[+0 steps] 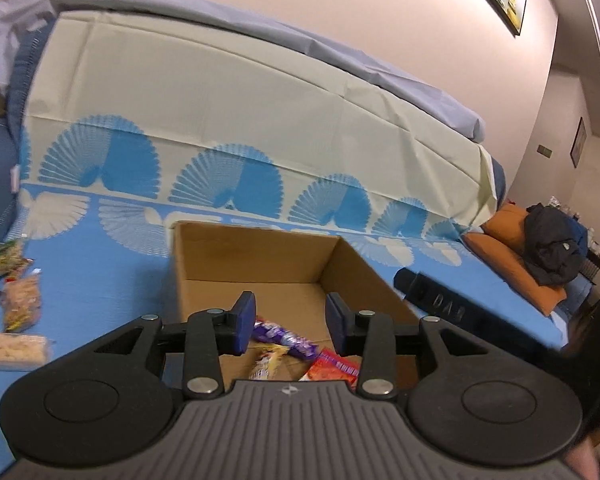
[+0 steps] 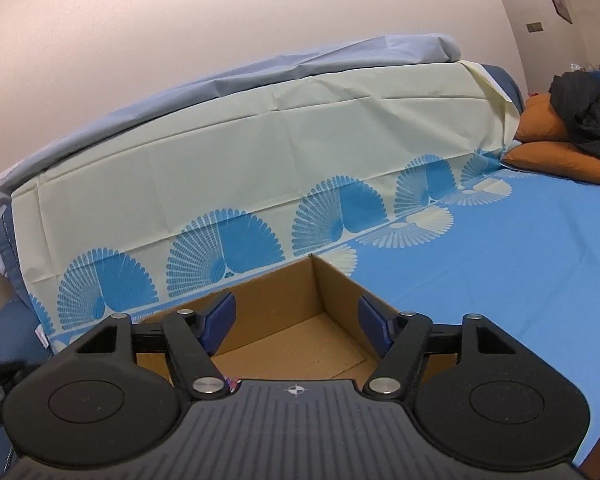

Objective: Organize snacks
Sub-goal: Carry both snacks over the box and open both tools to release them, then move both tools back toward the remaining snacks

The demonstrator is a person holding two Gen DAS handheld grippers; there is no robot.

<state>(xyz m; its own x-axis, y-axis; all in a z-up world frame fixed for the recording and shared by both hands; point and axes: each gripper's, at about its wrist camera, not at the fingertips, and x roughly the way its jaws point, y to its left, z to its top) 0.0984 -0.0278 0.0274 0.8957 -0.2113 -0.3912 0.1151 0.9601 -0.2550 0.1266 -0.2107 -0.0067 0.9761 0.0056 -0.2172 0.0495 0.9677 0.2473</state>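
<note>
Snack packets are seen in two places. Inside the open cardboard box (image 1: 260,264), on the blue patterned bedsheet (image 1: 100,280), a purple packet (image 1: 288,340), a yellow packet (image 1: 266,364) and a red packet (image 1: 334,368) lie at the near end of the floor. The left tool (image 1: 291,322) is held over them with its jaws apart and nothing clamped. More packets (image 1: 20,308) lie on the sheet to the box's left, shown only by the left wrist view. There the right tool's dark body (image 1: 452,308) crosses beside the box. In the right wrist view the right tool (image 2: 296,324) is spread wide and empty over the box (image 2: 332,280), whose far floor is bare. An orange cushion (image 2: 540,124) carries dark clothing (image 2: 588,120).
</note>
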